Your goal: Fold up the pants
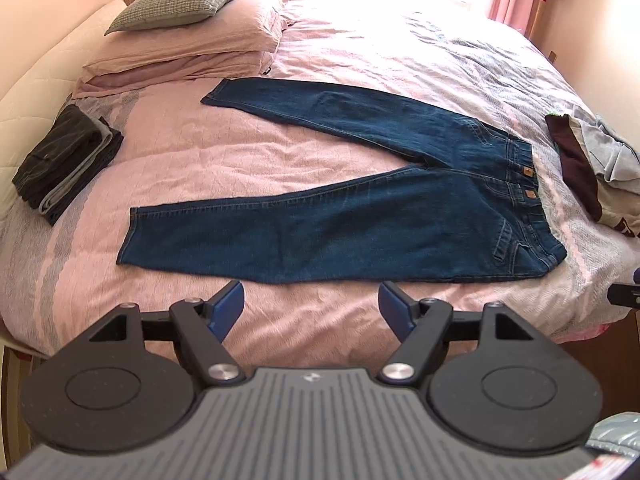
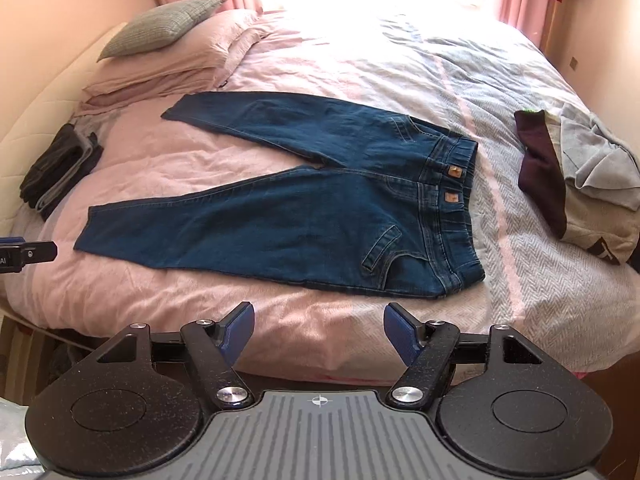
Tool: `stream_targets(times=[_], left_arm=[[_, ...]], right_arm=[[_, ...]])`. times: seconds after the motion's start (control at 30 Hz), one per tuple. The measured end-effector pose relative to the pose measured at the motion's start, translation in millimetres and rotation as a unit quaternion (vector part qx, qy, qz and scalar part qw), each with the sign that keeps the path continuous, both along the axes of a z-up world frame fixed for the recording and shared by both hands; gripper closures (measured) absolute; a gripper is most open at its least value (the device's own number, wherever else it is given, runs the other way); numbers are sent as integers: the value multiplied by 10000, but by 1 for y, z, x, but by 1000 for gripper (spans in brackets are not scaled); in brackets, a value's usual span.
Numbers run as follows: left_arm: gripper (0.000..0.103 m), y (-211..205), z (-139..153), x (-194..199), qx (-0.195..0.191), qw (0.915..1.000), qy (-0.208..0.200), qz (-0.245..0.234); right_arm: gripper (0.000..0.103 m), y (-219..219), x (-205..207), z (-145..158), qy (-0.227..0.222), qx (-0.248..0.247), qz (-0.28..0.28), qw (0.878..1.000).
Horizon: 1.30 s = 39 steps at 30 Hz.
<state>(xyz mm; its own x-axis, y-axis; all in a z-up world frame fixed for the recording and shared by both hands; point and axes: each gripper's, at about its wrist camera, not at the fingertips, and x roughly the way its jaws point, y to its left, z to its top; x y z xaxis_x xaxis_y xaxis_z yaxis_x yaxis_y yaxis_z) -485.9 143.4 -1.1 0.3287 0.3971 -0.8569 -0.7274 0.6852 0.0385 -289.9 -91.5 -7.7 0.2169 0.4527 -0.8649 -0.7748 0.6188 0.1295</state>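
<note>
Pink bedding [image 1: 224,168] fills your left wrist view: jeans [image 1: 360,208] flat at center, left gripper [image 1: 311,304] at six o'clock, jaws apart, empty. Your right wrist view: right gripper [image 2: 319,326] at six o'clock likewise gaping, folded clothes [image 2: 60,168] at nine.

My blue jeans [image 1: 360,204] lie flat on the pink bed [image 1: 240,152]. They are spread open, not folded. The waist, with two little brown tags, is at 3 o'clock. The two legs split apart like a V. One leg points to 9 o'clock, and the other leg points to 10 o'clock, up by the pillows [image 1: 188,40].
</note>
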Motion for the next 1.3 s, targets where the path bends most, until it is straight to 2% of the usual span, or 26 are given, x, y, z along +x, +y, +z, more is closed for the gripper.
stream_targets(times=[0.37, 1.17, 1.3], left_arm=[[31, -36, 4, -9, 33, 9999, 54, 115], [31, -63, 7, 0, 74, 9995, 189, 255], [27, -63, 8, 6, 100, 9997, 157, 173]], right_arm=[[35, -20, -6, 0, 60, -19, 194, 9998], [35, -41, 11, -4, 197, 66, 317, 9993], [35, -43, 16, -4, 195, 116, 231, 9995]])
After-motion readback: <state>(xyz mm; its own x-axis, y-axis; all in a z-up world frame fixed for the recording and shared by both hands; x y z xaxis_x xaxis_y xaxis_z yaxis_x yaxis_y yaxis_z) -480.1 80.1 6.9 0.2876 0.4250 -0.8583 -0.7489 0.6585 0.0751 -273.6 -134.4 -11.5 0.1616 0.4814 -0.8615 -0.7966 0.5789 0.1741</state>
